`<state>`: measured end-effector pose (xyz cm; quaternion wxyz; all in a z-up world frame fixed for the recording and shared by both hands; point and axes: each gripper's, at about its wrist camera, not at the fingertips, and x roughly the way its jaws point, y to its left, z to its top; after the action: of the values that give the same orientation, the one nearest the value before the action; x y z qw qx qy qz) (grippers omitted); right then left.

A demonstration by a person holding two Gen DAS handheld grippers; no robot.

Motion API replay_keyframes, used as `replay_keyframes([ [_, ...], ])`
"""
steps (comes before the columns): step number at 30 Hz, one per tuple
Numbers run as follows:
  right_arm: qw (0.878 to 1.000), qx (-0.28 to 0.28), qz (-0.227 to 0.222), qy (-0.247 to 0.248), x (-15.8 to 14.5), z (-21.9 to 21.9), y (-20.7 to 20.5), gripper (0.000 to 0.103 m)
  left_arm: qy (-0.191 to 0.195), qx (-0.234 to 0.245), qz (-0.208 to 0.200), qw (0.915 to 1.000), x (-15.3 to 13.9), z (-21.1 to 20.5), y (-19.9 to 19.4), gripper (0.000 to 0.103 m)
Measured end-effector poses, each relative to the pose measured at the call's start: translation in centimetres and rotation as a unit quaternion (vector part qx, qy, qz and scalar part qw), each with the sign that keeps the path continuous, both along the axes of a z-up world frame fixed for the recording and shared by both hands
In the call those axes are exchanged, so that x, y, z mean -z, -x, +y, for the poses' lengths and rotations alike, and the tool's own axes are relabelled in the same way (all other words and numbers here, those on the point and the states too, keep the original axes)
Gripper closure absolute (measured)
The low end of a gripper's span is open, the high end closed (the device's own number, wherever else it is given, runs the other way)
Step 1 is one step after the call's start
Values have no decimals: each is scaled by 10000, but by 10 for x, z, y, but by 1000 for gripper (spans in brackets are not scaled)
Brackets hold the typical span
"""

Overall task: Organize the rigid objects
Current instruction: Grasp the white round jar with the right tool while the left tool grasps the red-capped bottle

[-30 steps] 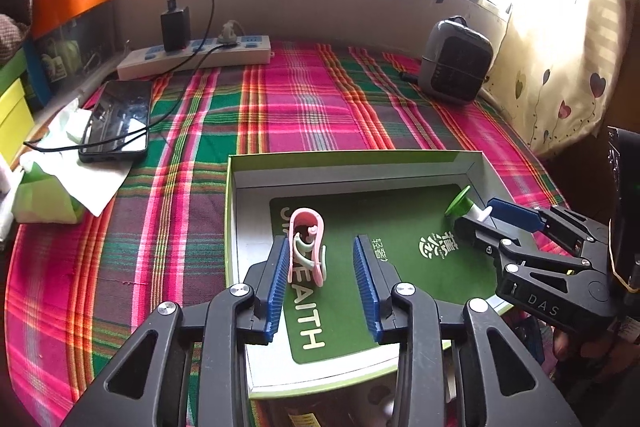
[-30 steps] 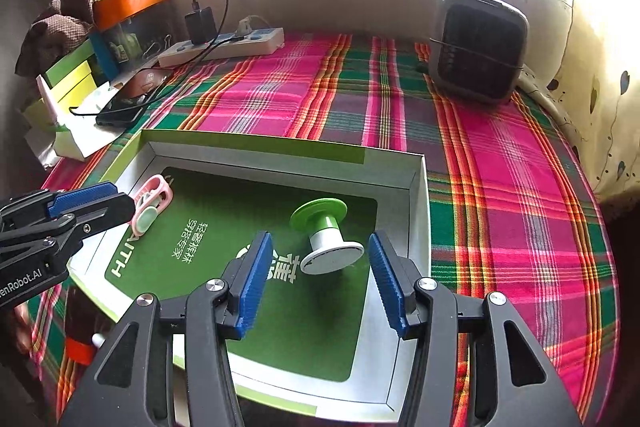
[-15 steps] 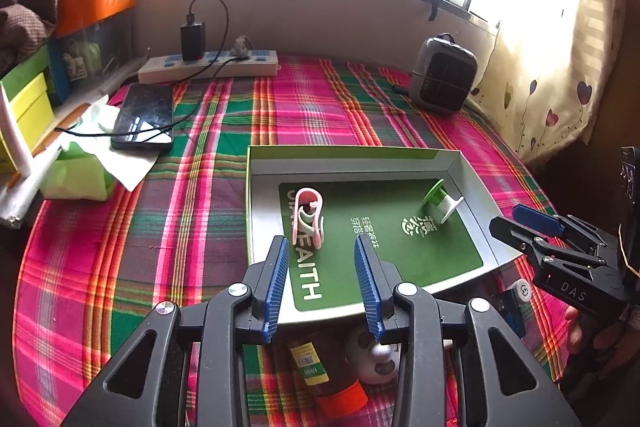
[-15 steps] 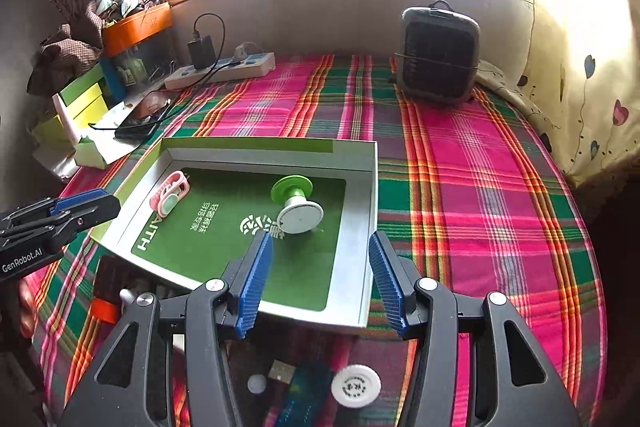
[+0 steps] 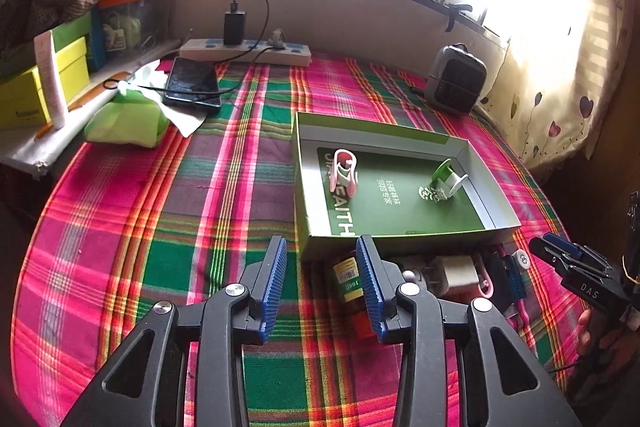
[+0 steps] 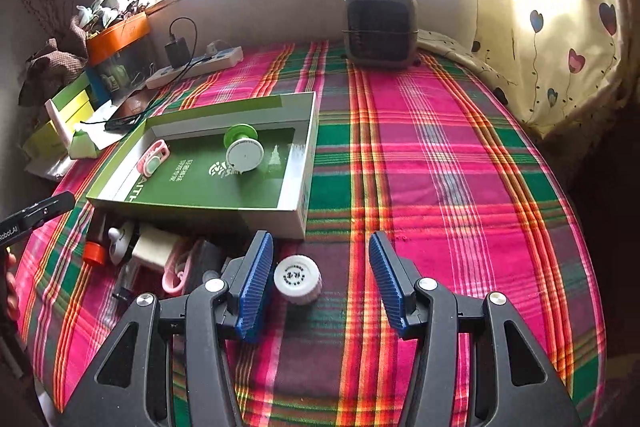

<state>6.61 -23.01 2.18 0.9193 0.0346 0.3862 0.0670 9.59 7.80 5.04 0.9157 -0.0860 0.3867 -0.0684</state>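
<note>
Both tools, left tool (image 5: 322, 281) and right tool (image 6: 320, 281), have drawn back from the box (image 6: 298, 217), gaping and empty; clip (image 6: 153, 157) and spool (image 6: 242, 149) lie inside, mid-frame. Remaining clutter, seemingly a bottle (image 5: 347, 281) and cap (image 6: 297, 278), awaits below.

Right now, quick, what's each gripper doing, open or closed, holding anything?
Left gripper: open, holding nothing, above the plaid cloth.
Right gripper: open, holding nothing; the white round cap lies between its fingers, ungripped.

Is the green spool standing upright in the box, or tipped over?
Tipped. The green spool lies on its side in the box, white flange facing the right wrist camera, green flange behind it.
</note>
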Motion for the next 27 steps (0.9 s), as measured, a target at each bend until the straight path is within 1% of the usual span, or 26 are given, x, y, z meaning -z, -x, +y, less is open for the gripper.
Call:
replay_keyframes([
  [5,10000,-4,58,-61,6,2,5,52,93,27,59,9999,6,1,8,68],
  [13,9997,66,169,159,15,4,5,52,197,58,173,9996,15,1,14,68],
  [17,9996,146,189,158,15,0,4,51,258,102,214,9994,17,0,14,68],
  [21,9992,237,165,283,14,-3,4,52,269,148,232,9993,18,-4,15,67],
  [27,9993,84,184,321,16,2,1,52,272,207,257,9991,18,-9,17,67],
])
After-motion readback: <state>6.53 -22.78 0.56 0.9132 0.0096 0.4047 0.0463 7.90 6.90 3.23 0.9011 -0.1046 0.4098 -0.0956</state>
